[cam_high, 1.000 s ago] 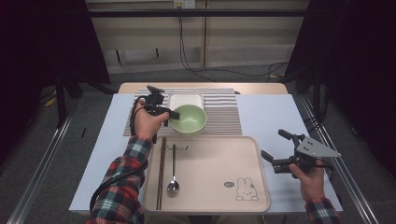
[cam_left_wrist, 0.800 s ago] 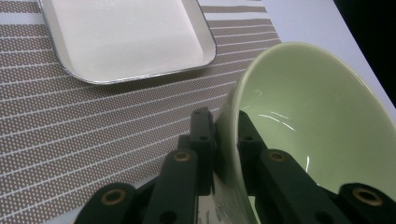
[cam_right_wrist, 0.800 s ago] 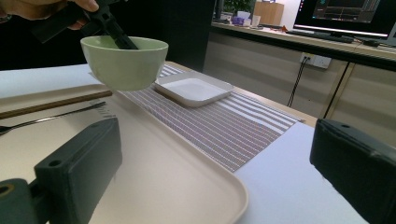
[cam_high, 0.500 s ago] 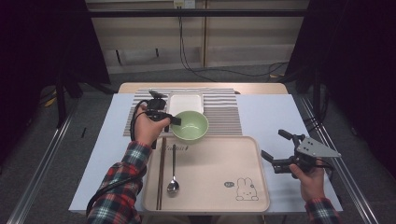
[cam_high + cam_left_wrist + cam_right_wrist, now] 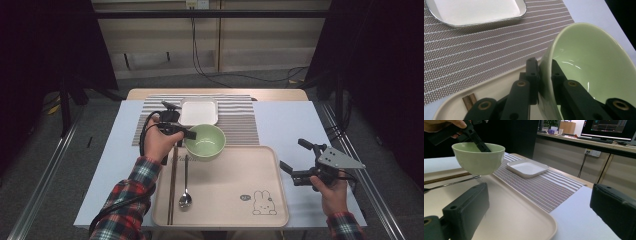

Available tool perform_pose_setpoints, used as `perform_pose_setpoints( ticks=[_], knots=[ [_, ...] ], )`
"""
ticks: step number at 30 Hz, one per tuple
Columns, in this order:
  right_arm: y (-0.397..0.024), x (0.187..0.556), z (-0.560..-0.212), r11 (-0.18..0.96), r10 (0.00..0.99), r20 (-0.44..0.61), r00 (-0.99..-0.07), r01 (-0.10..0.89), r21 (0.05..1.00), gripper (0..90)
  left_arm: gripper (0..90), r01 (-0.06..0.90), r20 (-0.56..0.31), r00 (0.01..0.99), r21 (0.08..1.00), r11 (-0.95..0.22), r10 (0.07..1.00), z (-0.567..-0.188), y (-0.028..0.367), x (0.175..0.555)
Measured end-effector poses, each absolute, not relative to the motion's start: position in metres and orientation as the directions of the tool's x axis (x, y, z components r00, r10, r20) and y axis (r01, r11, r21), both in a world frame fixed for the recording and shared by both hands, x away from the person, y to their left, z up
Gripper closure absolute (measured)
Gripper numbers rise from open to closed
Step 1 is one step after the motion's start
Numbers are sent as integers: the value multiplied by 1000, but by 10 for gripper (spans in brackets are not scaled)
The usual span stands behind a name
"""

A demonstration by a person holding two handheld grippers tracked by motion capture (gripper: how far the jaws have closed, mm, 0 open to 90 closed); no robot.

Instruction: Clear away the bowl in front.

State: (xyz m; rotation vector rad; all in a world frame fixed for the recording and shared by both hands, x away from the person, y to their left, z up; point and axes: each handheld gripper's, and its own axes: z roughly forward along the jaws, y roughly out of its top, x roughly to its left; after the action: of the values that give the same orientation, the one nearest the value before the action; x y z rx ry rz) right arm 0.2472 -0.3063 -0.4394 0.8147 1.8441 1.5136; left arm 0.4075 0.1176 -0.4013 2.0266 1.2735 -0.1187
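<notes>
At the far left corner of the beige tray point(image 5: 260, 165), a green bowl point(image 5: 205, 141) is held over the tray's far edge, where the tray meets the striped placemat point(image 5: 240, 122). The bowl's rim is gripped on its left side by the left gripper point(image 5: 189, 134): in the left gripper view, one jaw is seen pressed against the outer wall of the bowl point(image 5: 594, 67) and the other against the inner wall, so the jaws are clenched on the rim. From the right gripper view, the bowl point(image 5: 476, 157) is seen raised clear of the tray surface point(image 5: 519, 220), with the bowl roughly level.

Just beside the bowl, toward the near edge, a metal spoon point(image 5: 185, 185) and a pair of brown chopsticks point(image 5: 172, 185) are laid lengthwise along the tray's left side. A rabbit figure point(image 5: 262, 202) is printed near the tray's near right corner. Beyond the bowl, a white square dish point(image 5: 199, 111) is set on the placemat toward the table's far edge. The tray and placemat are carried by a white table point(image 5: 295, 125).

The right gripper point(image 5: 295, 162) is held over the table's right edge, well apart from the bowl and just beside the tray's right edge. Its jaws are spread wide, with nothing between them.
</notes>
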Motion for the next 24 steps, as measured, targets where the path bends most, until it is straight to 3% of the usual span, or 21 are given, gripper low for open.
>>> perform_pose_setpoints(
  ticks=[24],
  knots=[
    [-306,247,-439,157,780,-72,-621,84,984,17,817,802,-447,544,526,-284,710,-407,112,390]
  ],
)
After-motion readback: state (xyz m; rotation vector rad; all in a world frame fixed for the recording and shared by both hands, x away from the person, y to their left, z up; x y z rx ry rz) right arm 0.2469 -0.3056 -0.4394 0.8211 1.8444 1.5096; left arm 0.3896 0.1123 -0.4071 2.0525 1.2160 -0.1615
